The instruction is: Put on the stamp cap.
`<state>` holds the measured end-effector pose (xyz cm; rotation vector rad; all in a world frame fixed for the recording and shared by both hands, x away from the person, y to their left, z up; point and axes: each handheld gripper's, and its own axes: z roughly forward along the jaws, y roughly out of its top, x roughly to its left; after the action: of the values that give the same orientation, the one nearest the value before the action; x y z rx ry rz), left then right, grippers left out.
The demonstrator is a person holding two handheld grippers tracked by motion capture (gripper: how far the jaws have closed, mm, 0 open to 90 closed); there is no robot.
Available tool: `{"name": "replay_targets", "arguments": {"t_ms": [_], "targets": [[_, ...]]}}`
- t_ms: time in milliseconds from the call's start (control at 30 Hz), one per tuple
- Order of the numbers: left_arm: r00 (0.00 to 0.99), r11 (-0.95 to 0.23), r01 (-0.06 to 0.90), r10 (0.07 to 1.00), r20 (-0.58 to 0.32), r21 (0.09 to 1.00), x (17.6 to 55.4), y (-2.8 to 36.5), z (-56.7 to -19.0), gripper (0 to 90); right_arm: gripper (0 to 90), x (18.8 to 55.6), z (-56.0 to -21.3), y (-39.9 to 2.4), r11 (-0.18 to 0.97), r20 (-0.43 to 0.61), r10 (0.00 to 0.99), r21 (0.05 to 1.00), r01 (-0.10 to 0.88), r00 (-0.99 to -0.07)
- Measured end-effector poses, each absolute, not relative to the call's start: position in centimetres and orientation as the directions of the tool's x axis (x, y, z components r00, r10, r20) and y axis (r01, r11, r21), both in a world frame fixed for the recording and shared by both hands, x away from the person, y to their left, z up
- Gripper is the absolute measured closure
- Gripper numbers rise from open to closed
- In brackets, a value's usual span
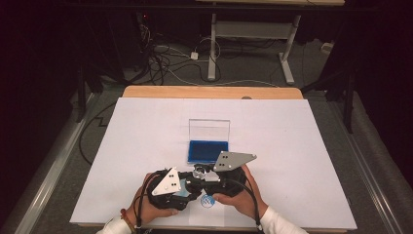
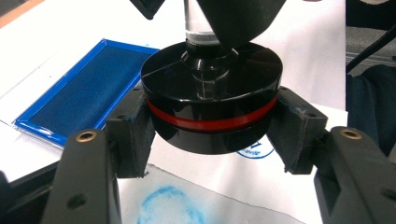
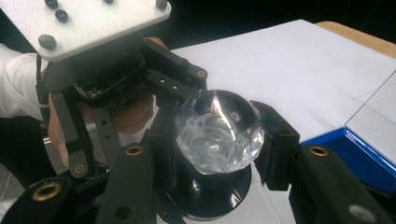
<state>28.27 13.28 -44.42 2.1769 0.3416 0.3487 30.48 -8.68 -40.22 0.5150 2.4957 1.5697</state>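
At the near edge of the counter: a round black stamp (image 2: 212,100) with a red band and a clear glass knob (image 3: 218,130) is held between both grippers, just above the white paper (image 1: 146,141).
Left gripper (image 2: 212,123): its jaws are clenched on the stamp's black disc, one pad pressed against each side at the red band.
Right gripper (image 3: 219,140): its jaws are closed around the glass knob on top, the pads set on either side of it.
Stamp axis: upright, knob uppermost, face turned down toward the paper.
Key relation: the stamp sits directly between both pairs of jaws; the left one is lower, the right one higher.
Ink pad (image 1: 208,151): an open blue tray with a raised clear lid, lying beyond the grippers, near but apart.
Prints: a blue round mark (image 1: 208,201) is seen on the paper under the hands.
Likely next move: judged to be a straight press downward.
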Motion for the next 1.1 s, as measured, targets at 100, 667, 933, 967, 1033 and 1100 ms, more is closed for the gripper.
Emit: {"name": "replay_targets", "arguments": {"t_ms": [100,667,933,967,1033,1100], "targets": [[0.921,-0.587,0.107,0.363,0.143,0.802,28.16,13.15,-44.49,35.9,56.8,30.52,-40.16,-8.76,0.389,0.065,0.353,0.897,0.21,-0.933],[0.928,-0.558,0.117,0.357,0.111,0.822,28.09,13.19,-44.45,35.9,56.8,30.34,-40.21,-8.63,0.383,0.061,0.354,0.901,0.204,-0.933],[0.922,-0.537,0.113,0.37,0.112,0.836,27.88,13.44,-44.24,35.9,56.8,30.11,-40.22,-8.82,0.356,0.058,0.36,0.914,0.195,-0.931],[0.922,-0.526,0.12,0.374,0.102,0.842,27.93,13.54,-44.22,36.0,56.8,30.07,-40.21,-8.82,0.358,0.056,0.36,0.914,0.193,-0.931],[0.925,-0.524,0.115,0.366,0.101,0.844,28.05,13.65,-44.16,36.1,56.8,29.99,-40.22,-8.86,0.362,0.047,0.364,0.913,0.188,-0.93],[0.926,-0.522,0.116,0.365,0.098,0.845,28.03,13.66,-44.16,36.0,56.8,30.05,-40.28,-8.91,0.359,0.053,0.361,0.914,0.191,-0.931]]}}
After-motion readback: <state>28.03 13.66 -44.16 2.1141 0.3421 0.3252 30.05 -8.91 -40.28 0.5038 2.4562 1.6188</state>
